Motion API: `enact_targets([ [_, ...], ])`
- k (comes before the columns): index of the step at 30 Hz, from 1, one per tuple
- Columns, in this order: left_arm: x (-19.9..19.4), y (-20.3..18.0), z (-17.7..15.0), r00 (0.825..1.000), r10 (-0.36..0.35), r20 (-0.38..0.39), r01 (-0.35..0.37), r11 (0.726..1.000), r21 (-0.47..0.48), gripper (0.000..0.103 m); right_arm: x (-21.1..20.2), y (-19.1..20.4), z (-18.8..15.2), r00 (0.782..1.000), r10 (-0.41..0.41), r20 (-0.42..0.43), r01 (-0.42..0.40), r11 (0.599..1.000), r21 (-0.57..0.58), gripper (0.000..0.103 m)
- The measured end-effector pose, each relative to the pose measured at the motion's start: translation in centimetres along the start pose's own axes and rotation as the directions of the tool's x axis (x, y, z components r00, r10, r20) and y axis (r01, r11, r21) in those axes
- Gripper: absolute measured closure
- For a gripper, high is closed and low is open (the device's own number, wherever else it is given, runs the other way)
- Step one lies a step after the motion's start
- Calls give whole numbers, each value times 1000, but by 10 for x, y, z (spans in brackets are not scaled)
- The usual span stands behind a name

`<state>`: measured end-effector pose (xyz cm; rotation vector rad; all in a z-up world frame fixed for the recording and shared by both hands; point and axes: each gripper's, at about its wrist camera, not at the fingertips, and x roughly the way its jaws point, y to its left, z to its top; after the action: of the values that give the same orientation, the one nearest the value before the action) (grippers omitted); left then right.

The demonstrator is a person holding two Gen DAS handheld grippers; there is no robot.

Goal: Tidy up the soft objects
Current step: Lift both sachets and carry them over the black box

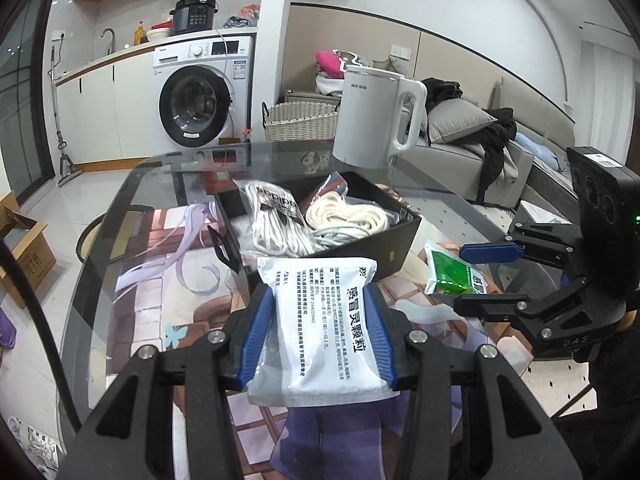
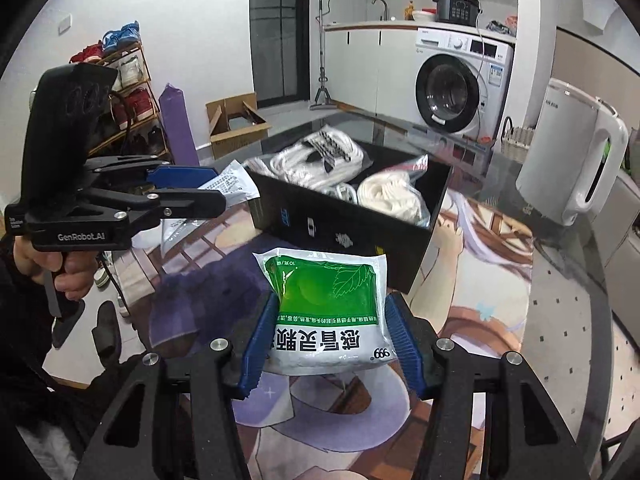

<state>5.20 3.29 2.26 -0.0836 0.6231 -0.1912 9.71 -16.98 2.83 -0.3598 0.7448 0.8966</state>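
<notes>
My left gripper (image 1: 318, 332) is shut on a white medicine pouch (image 1: 320, 320) with black print, held above the glass table. My right gripper (image 2: 332, 340) is shut on a green-and-white medicine pouch (image 2: 328, 308), also lifted off the table. Each gripper shows in the other's view: the right gripper (image 1: 476, 276) with the green pouch (image 1: 452, 274) on the right, the left gripper (image 2: 208, 188) with the white pouch (image 2: 228, 184) on the left. Just beyond both stands an open black box (image 1: 394, 240) (image 2: 344, 236) holding bagged white ropes (image 1: 344, 216) (image 2: 316, 156).
A white electric kettle (image 1: 378, 116) (image 2: 572, 156) stands on the glass table (image 1: 132, 208) behind the box. A printed mat (image 2: 492, 280) lies under the glass. A washing machine (image 1: 204, 92), wicker basket (image 1: 300, 120), sofa (image 1: 500, 148) and cardboard box (image 2: 236, 124) surround the table.
</notes>
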Motion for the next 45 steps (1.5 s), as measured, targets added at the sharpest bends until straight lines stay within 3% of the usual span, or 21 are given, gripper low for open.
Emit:
enact_targets([
  [15, 2, 6, 30, 997, 50, 53, -48, 998, -49, 58, -16, -12, 33, 996, -30, 87, 32, 999, -18, 47],
  [23, 15, -1, 51, 994, 84, 68, -83, 996, -15, 58, -14, -27, 54, 990, -60, 125, 61, 998, -6, 47],
  [35, 42, -1, 69, 990, 119, 71, -120, 993, 12, 58, 14, -42, 76, 989, -95, 109, 97, 995, -14, 47],
  [45, 68, 7, 71, 991, 130, 31, -131, 991, 6, 58, 48, -49, 84, 991, -117, 70, 121, 991, -48, 47],
])
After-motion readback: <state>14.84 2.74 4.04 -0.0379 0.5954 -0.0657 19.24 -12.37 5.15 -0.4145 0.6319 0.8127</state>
